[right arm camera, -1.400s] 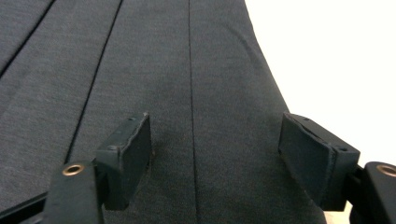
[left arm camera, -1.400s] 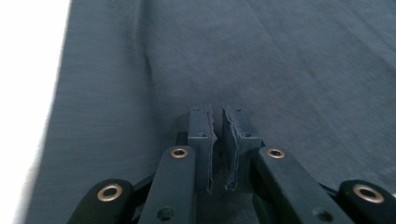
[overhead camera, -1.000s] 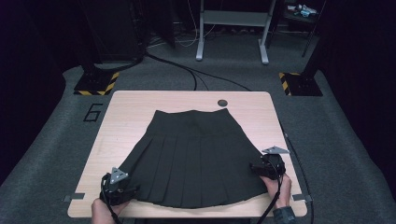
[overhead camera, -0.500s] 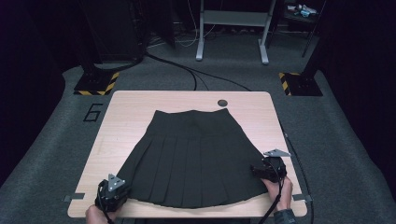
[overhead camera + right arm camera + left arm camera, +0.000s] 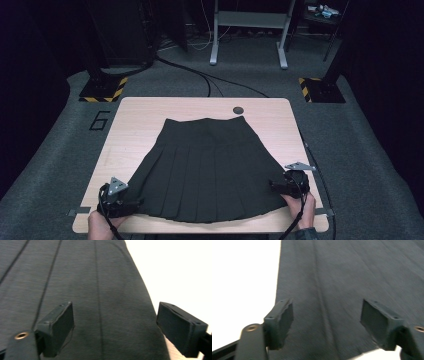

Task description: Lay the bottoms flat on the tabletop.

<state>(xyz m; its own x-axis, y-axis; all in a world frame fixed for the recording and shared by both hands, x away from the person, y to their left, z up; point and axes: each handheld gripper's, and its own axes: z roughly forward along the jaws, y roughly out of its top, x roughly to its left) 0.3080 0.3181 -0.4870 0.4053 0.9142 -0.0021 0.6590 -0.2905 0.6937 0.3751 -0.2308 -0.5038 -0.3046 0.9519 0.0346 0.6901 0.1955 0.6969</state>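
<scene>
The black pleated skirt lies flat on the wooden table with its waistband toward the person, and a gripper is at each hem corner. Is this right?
No. In the high view the black pleated skirt on the wooden table has its waistband on the far side and its hem toward the person. The left gripper and right gripper are at the hem corners.

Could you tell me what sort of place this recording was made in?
Probably a lab or studio recording bay: a wooden table on grey carpet, hazard-striped stand bases, floor cables, and a black skirt laid out flat.
</scene>
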